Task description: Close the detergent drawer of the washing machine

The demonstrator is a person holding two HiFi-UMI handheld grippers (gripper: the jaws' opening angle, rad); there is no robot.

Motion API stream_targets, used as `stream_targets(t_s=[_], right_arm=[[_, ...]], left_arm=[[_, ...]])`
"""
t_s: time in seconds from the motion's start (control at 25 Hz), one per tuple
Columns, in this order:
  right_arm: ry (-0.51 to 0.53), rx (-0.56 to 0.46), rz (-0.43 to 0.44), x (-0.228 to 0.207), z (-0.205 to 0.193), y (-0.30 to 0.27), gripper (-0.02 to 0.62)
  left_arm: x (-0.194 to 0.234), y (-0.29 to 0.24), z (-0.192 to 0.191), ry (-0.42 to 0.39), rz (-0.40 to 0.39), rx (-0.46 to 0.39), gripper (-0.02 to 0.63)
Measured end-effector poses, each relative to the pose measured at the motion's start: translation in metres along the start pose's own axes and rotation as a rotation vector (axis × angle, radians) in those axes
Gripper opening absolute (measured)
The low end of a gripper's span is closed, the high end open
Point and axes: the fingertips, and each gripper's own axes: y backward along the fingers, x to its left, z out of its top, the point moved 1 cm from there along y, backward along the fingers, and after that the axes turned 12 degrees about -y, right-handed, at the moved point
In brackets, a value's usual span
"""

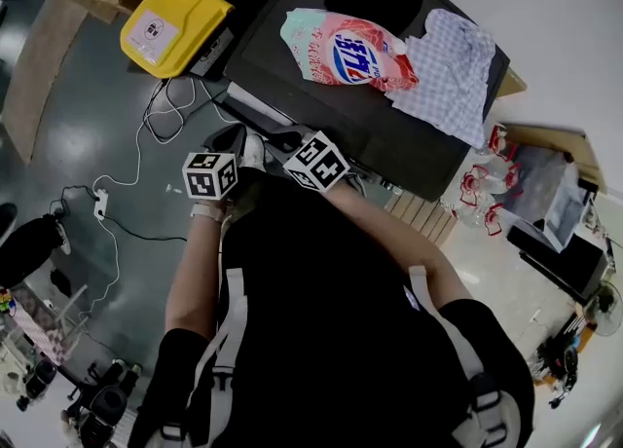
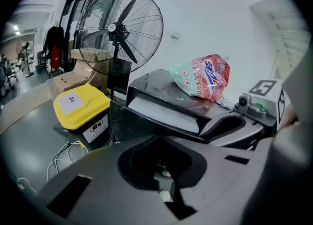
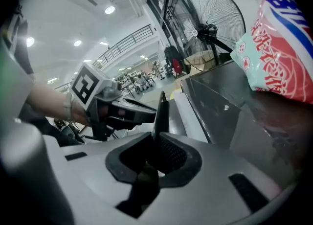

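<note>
The washing machine (image 1: pixel 389 115) has a dark top. Its detergent drawer (image 1: pixel 255 105) sticks out of the front as a pale strip, also visible in the left gripper view as drawer (image 2: pixel 164 114) and in the right gripper view as drawer (image 3: pixel 183 114). My right gripper (image 1: pixel 277 136) is just in front of the drawer, and its jaws are pressed together into a thin blade (image 3: pixel 159 106). My left gripper (image 1: pixel 251 154) is beside it on the left; its fingers (image 3: pixel 142 113) meet at the tip and hold nothing. The left gripper's own view does not show its fingers clearly.
A pink detergent bag (image 1: pixel 346 52) and a checked cloth (image 1: pixel 448 71) lie on the machine top. A yellow-lidded bin (image 1: pixel 173 22) stands to the left, with white cables (image 1: pixel 146 139) on the grey floor. A large pedestal fan (image 2: pixel 122 28) stands behind the bin.
</note>
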Motion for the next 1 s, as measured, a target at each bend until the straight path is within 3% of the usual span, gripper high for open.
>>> stream_targets(t_s=[0.36, 0.8, 1.0], right_arm=[[-0.061, -0.013, -0.079, -0.003, 0.004, 0.001, 0.064], [-0.162, -0.209, -0.357, -0.007, 0.009, 0.023, 0.080], [-0.283, -0.324, -0.489, -0.005, 0.003, 0.042, 0.044]], left_arm=[[0.001, -0.002, 0.004, -0.108, -0.238, 0.048, 0.008], [-0.006, -0.015, -0.003, -0.287, -0.516, 0.139, 0.008], [-0.028, -0.014, -0.007, -0.448, -0.673, 0.155, 0.008]])
